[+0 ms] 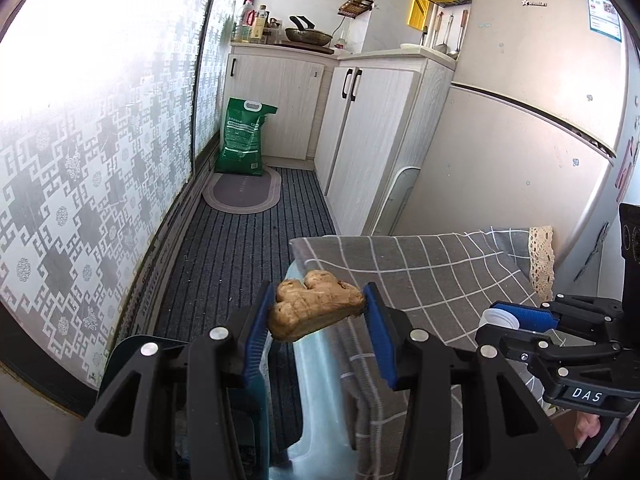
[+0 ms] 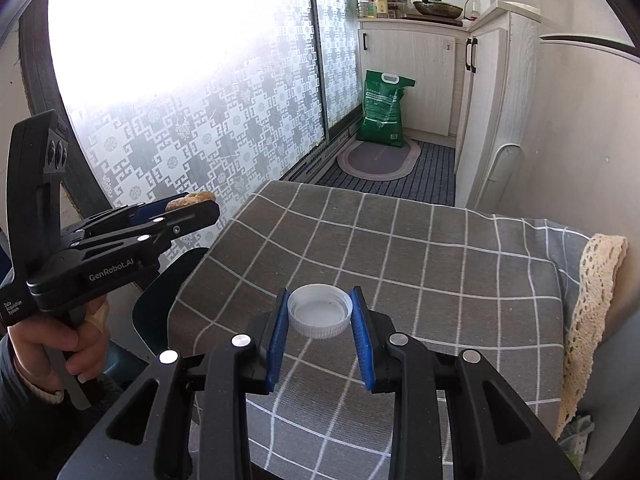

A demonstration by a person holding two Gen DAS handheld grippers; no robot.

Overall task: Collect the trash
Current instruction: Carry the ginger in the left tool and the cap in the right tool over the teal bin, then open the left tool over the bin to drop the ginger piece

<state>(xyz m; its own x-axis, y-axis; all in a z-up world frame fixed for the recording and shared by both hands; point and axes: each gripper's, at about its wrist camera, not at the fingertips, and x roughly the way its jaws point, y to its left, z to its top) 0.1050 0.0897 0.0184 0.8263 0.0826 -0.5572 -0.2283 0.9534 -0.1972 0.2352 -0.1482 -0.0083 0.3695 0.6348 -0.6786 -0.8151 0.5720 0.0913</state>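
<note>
Ginger root (image 1: 316, 306) is clamped in left gripper (image 1: 318, 312); white bottle cap (image 2: 320, 310) is pinched by right gripper (image 2: 320, 316), lower centre, above checked tablecloth (image 2: 440, 260).

Left wrist view: the piece of ginger (image 1: 316, 304) sits between the pads of the left gripper (image 1: 318, 312), at 6 o'clock, above the near edge of the cloth-covered table (image 1: 420, 276). The right gripper (image 1: 516, 316) lies at 4 o'clock over the table, with the bottle cap (image 1: 498, 318) between its pads. The bin (image 1: 132, 360) stands at 7 o'clock, left of the table, on the floor runner (image 1: 240, 240). The sack (image 1: 242, 138) stands at 11 o'clock on the oval mat (image 1: 244, 192), against the cabinet (image 1: 276, 108). The refrigerator (image 1: 532, 112) stands at 2 o'clock, behind the table. The wok (image 1: 308, 34) rests on the counter at 12 o'clock.
</note>
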